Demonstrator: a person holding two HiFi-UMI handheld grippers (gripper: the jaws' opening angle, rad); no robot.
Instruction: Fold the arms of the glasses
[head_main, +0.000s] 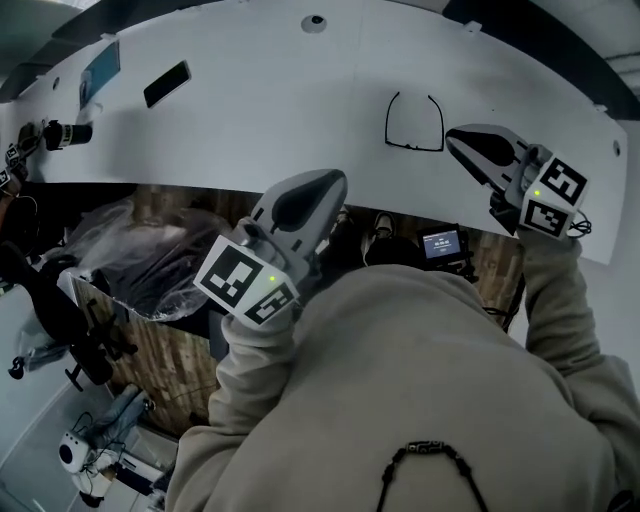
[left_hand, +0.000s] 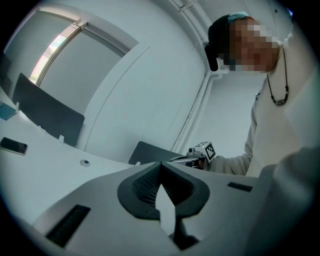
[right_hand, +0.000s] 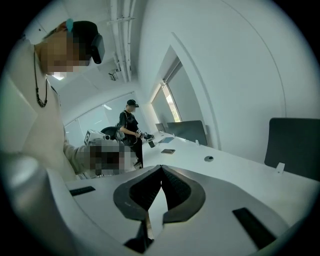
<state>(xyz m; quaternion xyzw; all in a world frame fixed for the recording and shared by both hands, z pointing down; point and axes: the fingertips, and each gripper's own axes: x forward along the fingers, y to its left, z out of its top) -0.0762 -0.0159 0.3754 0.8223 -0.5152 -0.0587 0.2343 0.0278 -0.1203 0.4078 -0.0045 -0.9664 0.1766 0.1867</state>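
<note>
The glasses (head_main: 414, 148) lie on the white table (head_main: 250, 120), a thin dark frame with both arms spread and pointing away from me. My right gripper (head_main: 452, 136) hovers just to the right of them, jaws shut and empty. My left gripper (head_main: 334, 182) is lower and to the left, over the table's near edge, also shut with nothing in it. In the left gripper view the pads meet at the left gripper's tip (left_hand: 160, 164), with the right gripper's marker cube (left_hand: 206, 149) beyond. The right gripper view shows the right gripper (right_hand: 161, 167) closed. Neither gripper view shows the glasses.
A black phone (head_main: 167, 84) and a bluish flat item (head_main: 100, 72) lie at the table's far left, a round grommet (head_main: 314, 22) at the far middle. Another person (right_hand: 129, 130) stands at the table's end. Plastic-wrapped items (head_main: 150, 260) and a small screen (head_main: 441, 242) sit below the table.
</note>
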